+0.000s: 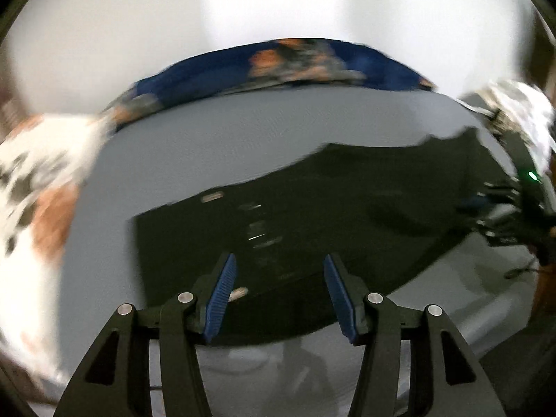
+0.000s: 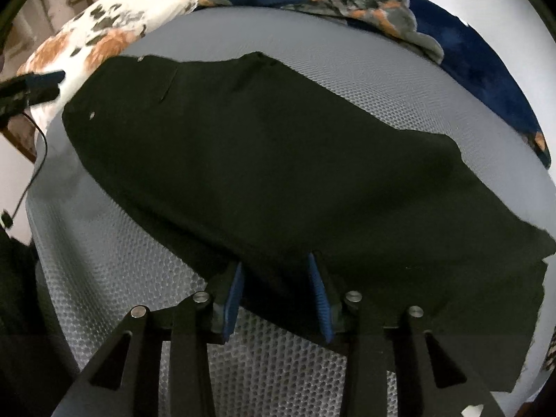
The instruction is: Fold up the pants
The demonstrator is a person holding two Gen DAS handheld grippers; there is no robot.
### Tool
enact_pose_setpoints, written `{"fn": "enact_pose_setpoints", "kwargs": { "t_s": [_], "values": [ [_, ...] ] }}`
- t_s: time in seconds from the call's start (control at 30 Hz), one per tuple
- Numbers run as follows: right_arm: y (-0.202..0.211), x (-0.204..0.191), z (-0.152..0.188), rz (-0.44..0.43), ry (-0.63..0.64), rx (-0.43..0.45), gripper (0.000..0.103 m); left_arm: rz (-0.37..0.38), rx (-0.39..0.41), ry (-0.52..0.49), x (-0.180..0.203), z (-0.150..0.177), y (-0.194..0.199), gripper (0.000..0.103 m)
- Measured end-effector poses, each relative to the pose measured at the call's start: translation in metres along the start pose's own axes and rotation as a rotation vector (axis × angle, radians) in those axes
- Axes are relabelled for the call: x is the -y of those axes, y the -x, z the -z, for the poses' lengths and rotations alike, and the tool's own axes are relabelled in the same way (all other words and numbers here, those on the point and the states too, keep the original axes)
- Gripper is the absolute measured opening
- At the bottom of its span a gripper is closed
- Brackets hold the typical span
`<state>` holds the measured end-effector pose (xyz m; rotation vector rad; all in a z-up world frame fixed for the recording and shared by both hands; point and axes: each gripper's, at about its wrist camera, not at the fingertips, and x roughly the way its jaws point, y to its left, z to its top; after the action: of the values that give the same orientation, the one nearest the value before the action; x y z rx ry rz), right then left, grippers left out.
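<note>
Black pants [image 1: 312, 201] lie flat on a grey mesh mattress [image 1: 215, 132]. In the left wrist view my left gripper [image 1: 279, 260] is open above the waistband end, where small rivets show; the view is motion-blurred. In the right wrist view the pants [image 2: 264, 160] stretch from the waist at upper left to the leg end at lower right. My right gripper [image 2: 276, 260] is open at the pants' near edge, with its blue pads either side of the cloth. The right gripper also shows at the far right of the left wrist view [image 1: 500, 205].
A white floral pillow [image 2: 100, 34] lies at the head of the bed. A dark blue floral blanket [image 2: 399, 10] runs along the far edge by the white wall. A black cable [image 2: 34, 173] hangs at the left of the mattress [image 2: 114, 264].
</note>
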<state>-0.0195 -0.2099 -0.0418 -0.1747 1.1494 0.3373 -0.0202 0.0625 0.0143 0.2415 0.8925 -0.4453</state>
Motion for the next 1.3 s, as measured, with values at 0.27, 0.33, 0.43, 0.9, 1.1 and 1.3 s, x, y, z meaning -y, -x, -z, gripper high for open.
{"fn": "enact_pose_setpoints", "kwargs": {
  "t_s": [0.27,0.33,0.43,0.9,1.1,1.3],
  "values": [
    [-0.002,0.005,-0.001,-0.015,-0.015,0.016,0.035,0.142,-0.063,-0.232,0.102,-0.023,-0.066,0.054],
    [-0.003,0.007,-0.003,-0.021,-0.017,0.019,0.035,0.155,-0.085,-0.259,0.118,-0.021,-0.080,0.054],
    [-0.002,0.008,-0.002,-0.026,-0.015,0.022,0.035,0.160,-0.109,-0.286,0.136,-0.022,-0.098,0.054],
    [0.028,0.052,0.005,-0.107,-0.194,0.131,0.037,0.159,-0.157,-0.293,0.171,-0.035,-0.129,0.013],
    [0.047,0.148,0.038,-0.062,-0.507,0.194,0.039,0.168,-0.163,-0.260,0.168,-0.038,-0.129,0.013],
    [0.052,0.247,0.088,-0.034,-0.860,0.250,0.040,0.179,-0.173,-0.233,0.164,-0.041,-0.129,0.013]
  ]
}}
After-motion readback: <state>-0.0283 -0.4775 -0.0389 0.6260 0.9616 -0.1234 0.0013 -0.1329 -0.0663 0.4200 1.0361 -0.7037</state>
